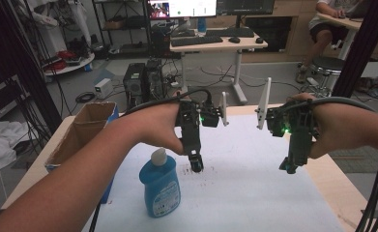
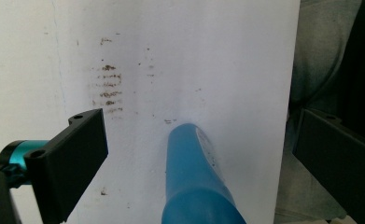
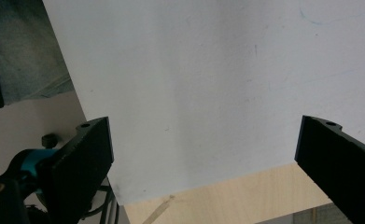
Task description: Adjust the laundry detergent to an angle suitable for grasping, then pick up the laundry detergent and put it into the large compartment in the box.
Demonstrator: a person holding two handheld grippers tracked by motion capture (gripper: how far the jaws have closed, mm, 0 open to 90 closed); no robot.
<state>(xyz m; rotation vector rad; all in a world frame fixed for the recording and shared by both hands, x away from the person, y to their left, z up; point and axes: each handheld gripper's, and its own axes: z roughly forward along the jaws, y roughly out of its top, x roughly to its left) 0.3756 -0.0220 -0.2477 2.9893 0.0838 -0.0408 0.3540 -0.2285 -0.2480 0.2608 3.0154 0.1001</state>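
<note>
From above, the left claw [image 1: 196,166] hangs nose-down over the white sheet [image 1: 254,183] that covers the bench [image 1: 329,181], and the blue bottle [image 1: 160,186] stands upright just beside it, on its outer side and a little nearer the person, apart from the jaws. The left gripper view tells more: that claw stands wide, both black jaws far apart with nothing pressed between them, and the bottle [image 2: 194,177] rises from the bottom edge in the gap, closer to neither jaw and touching neither. Its white cap, plain from above, is cut off there; only the blue body and a sliver of label show. Beyond the jaw tips lie rows of dark smudges [image 2: 109,86] on the sheet, which from above are only faint specks below the claw.

The right claw [image 1: 289,166] hovers well apart from the bottle. Its own view shows it wide and empty, over bare white sheet [image 3: 194,84] and the wooden bench edge [image 3: 227,196].

An open cardboard box [image 1: 82,130] stands beyond the bottle on the left claw's outer side, seen from above; the forearm hides its near corner.
</note>
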